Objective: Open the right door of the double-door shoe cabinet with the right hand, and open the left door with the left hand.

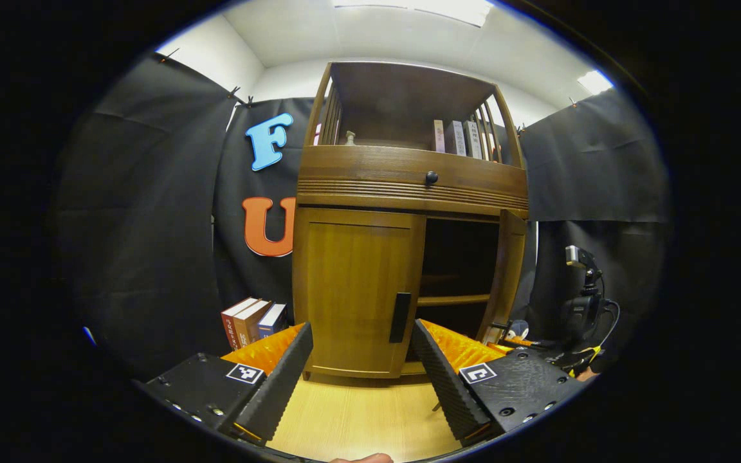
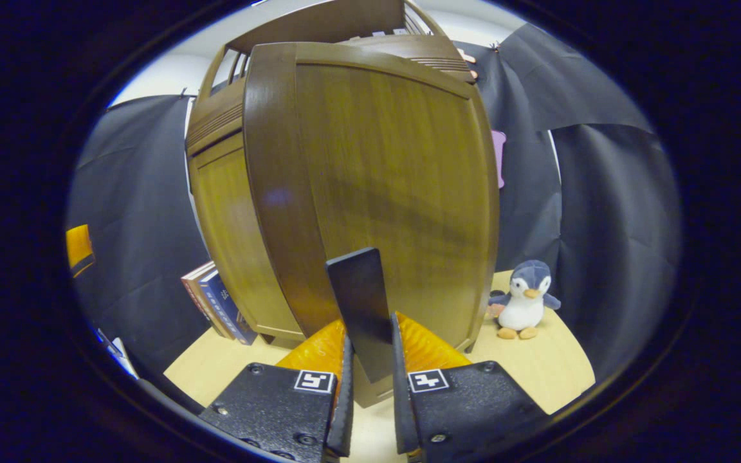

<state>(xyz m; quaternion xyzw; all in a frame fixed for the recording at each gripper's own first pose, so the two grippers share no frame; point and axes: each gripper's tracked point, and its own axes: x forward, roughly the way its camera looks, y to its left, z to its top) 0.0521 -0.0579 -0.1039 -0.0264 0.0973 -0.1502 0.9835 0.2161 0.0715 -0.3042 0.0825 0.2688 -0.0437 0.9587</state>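
— Jaws first: how do we stand?
— Our right gripper (image 2: 370, 392) is clamped on the right door's handle (image 2: 361, 308), the right door (image 1: 505, 270) swung out. Our left gripper (image 1: 361, 373) gapes wide, holding nothing, before the closed left door (image 1: 354, 289) on the bench (image 1: 357, 418).

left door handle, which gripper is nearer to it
Left. The left gripper is open, just short of the left door handle; the right gripper is shut on the right door handle.

No legible text — book spines (image 1: 454, 137) too small.
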